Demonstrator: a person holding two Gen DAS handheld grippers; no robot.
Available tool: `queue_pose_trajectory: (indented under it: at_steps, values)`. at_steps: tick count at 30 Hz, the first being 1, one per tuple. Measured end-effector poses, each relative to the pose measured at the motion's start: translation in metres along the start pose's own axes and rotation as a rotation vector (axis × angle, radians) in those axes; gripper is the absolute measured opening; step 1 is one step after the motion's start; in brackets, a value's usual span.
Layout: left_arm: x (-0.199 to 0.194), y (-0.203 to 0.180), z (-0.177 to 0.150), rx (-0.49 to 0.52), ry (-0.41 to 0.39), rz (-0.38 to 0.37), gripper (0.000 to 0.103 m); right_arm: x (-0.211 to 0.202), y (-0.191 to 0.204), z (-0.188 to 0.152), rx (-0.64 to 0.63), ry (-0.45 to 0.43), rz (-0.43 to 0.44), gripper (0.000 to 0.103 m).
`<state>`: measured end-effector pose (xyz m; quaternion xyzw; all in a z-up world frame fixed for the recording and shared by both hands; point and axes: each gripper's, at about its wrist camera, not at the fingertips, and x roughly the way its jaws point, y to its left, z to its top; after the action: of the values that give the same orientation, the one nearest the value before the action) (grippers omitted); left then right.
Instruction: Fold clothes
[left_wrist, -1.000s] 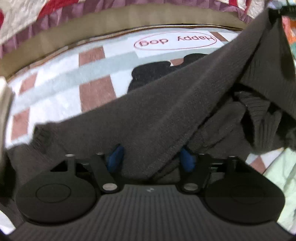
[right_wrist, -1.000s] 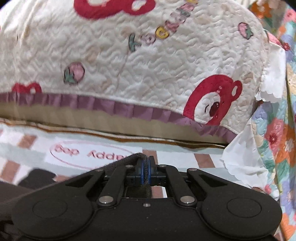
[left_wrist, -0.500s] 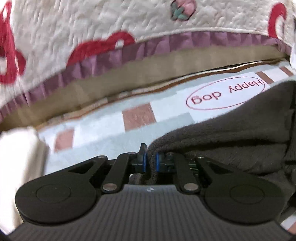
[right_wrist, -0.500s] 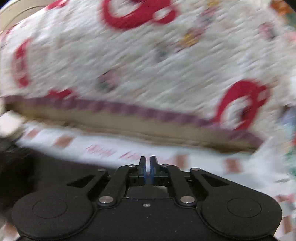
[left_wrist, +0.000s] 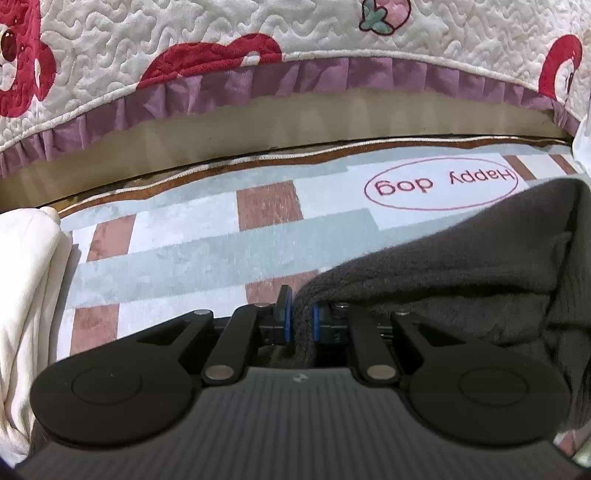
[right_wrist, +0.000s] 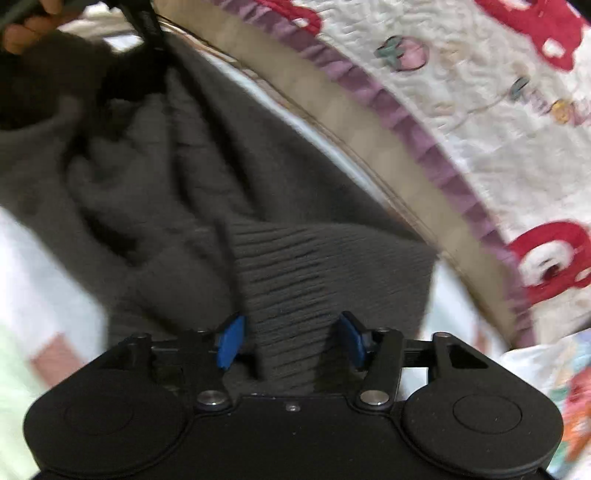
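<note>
A dark grey knit sweater lies bunched on the checked "Happy dog" mat. My left gripper is shut on a corner of the sweater, its blue pads pinching the thick knit edge. In the right wrist view the sweater spreads out ahead, its ribbed hem running back between my right gripper. Those jaws are opening, and the blue pads stand clear of the ribbed cloth on both sides. At the top left of that view a hand holds the other gripper over the sweater.
A quilted cream cover with red bears and a purple frill hangs over a tan edge behind the mat. A white cloth lies at the left. Flowered fabric shows at the far right.
My left gripper closed on the sweater's corner and drew it left, then held still. My right gripper let go of the cloth, rolled, dropped toward the sweater and spread its jaws around the ribbed hem.
</note>
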<state>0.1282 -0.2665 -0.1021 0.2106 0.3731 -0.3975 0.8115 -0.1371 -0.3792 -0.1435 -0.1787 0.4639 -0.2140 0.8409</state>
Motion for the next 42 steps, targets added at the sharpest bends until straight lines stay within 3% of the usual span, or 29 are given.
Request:
queue_pose_trajectory:
  at_steps: [1, 4, 10, 17, 20, 21, 24, 26, 28, 29, 31, 35, 38, 40, 41, 42]
  values:
    - [0.0, 0.0, 0.0, 0.003, 0.0, 0.001, 0.011, 0.0, -0.007, 0.003, 0.028, -0.01, -0.007, 0.019]
    - [-0.001, 0.0, -0.001, 0.008, -0.002, 0.002, 0.011, -0.007, -0.036, 0.008, 0.161, -0.046, -0.035, 0.009]
    - [-0.009, 0.004, 0.001, -0.017, -0.012, -0.018, 0.01, -0.027, -0.102, 0.003, 0.389, -0.079, -0.146, 0.006]
    - [-0.032, 0.008, -0.001, -0.039, -0.021, -0.058, 0.012, -0.051, -0.226, -0.032, 0.699, -0.124, -0.309, 0.006]
    - [-0.019, 0.002, -0.005, -0.019, 0.011, -0.046, 0.015, -0.021, -0.256, -0.057, 0.827, -0.028, -0.249, 0.011]
    - [-0.015, 0.002, -0.007, -0.018, 0.026, -0.04, 0.015, -0.008, -0.263, -0.066, 0.869, 0.017, -0.225, 0.026]
    - [-0.003, 0.004, -0.012, -0.024, 0.069, -0.024, 0.02, 0.007, -0.263, -0.098, 1.037, 0.071, -0.176, 0.029]
    - [0.0, 0.01, -0.012, -0.053, 0.084, -0.025, 0.026, 0.007, -0.257, -0.117, 1.143, 0.04, -0.078, 0.035]
    - [0.001, 0.017, -0.012, -0.084, 0.094, -0.035, 0.027, 0.004, -0.251, -0.135, 1.217, 0.022, 0.002, 0.048]
    - [0.001, 0.019, -0.012, -0.09, 0.092, -0.04, 0.026, 0.003, -0.247, -0.142, 1.245, 0.027, 0.036, 0.049]
    - [-0.001, 0.022, -0.013, -0.099, 0.086, -0.05, 0.024, 0.004, -0.237, -0.157, 1.296, 0.041, 0.103, 0.049]
    - [-0.003, 0.014, -0.014, -0.057, 0.071, -0.038, 0.016, 0.012, -0.214, -0.167, 1.278, 0.081, 0.201, 0.049]
    - [-0.002, 0.007, -0.015, -0.034, 0.066, -0.033, 0.011, 0.028, -0.2, -0.168, 1.277, 0.124, 0.224, 0.059]
    - [-0.001, 0.003, -0.018, -0.011, 0.054, -0.022, 0.009, 0.038, -0.192, -0.166, 1.267, 0.142, 0.194, 0.059]
    - [-0.002, 0.001, -0.019, -0.003, 0.045, -0.017, 0.009, 0.039, -0.187, -0.163, 1.245, 0.127, 0.183, 0.052]
    - [-0.003, 0.001, -0.019, -0.002, 0.038, -0.012, 0.009, 0.038, -0.184, -0.157, 1.199, 0.1, 0.19, 0.023]
